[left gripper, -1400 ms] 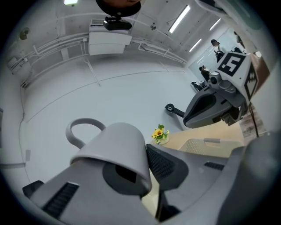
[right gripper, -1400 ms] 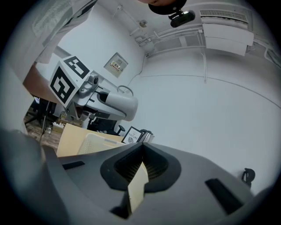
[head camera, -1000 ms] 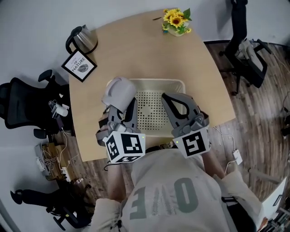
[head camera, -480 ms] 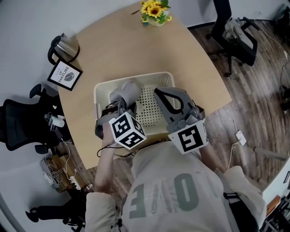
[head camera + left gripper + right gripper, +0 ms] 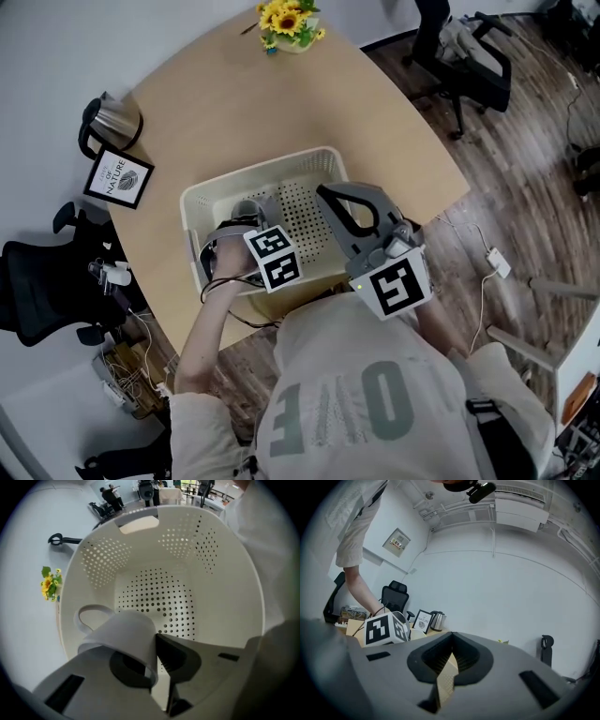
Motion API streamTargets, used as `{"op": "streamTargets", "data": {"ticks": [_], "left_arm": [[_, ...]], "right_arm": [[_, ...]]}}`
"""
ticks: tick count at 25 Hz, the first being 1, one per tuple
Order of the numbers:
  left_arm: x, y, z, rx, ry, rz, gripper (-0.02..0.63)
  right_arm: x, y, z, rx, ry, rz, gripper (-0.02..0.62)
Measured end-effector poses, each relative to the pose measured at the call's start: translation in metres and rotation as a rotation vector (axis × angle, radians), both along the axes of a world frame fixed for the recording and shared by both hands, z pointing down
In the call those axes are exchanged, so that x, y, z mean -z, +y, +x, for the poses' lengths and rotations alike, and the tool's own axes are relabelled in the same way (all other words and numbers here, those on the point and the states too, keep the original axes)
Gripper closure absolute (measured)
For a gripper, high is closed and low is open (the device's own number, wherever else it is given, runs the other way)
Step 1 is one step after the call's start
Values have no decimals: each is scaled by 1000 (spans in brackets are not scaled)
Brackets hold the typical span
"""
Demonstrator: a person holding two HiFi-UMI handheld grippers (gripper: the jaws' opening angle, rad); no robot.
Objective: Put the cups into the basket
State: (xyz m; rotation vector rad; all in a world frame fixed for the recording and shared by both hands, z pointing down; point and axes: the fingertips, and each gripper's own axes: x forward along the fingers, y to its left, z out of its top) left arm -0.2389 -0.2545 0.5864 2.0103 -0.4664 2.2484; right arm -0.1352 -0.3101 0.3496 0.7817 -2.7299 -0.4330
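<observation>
A cream perforated basket (image 5: 253, 173) stands on the round wooden table (image 5: 375, 122). My left gripper (image 5: 240, 223) reaches down inside the basket's left half, shut on the rim of a white cup (image 5: 246, 210). In the left gripper view the cup (image 5: 126, 632) lies tilted between the jaws of the left gripper (image 5: 154, 641), handle to the left, just above the basket's holed floor (image 5: 159, 597). My right gripper (image 5: 328, 194) hovers over the basket's right front part, shut with nothing in it; in its own view the right gripper (image 5: 451, 637) shows its tips meeting.
A steel kettle (image 5: 105, 122) and a framed sign (image 5: 118, 178) sit at the table's left edge, a pot of sunflowers (image 5: 286, 21) at the far edge. Office chairs (image 5: 473, 56) stand beyond the table on the wood floor.
My left gripper has carried the cup from above the basket's left rim down into the basket. The right gripper has stayed where it was, shut.
</observation>
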Motion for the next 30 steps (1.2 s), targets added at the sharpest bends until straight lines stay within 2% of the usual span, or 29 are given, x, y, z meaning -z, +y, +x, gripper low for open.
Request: {"op": "streamTargets", "data": {"ticks": [4, 8, 14, 21, 24, 27, 30], "left_arm": [[-13, 9, 1, -101, -78, -74, 560], [-26, 17, 5, -202, -108, -111, 558], [-34, 26, 4, -241, -125, -120, 535], [-9, 14, 10, -216, -73, -42, 500], [15, 13, 15, -210, -26, 8, 500], [51, 8, 21, -193, 14, 99, 501], [96, -5, 24, -156, 72, 237, 503]], "right_arm": [[0, -1, 9, -33, -6, -8, 598], [-3, 0, 11, -47, 1, -18, 598], [1, 4, 12, -50, -18, -28, 598], [1, 5, 14, -60, -12, -25, 598], [2, 6, 9, -44, -18, -29, 598], [3, 8, 5, -22, -19, -27, 598], [6, 9, -1, 2, -25, -18, 598]]}}
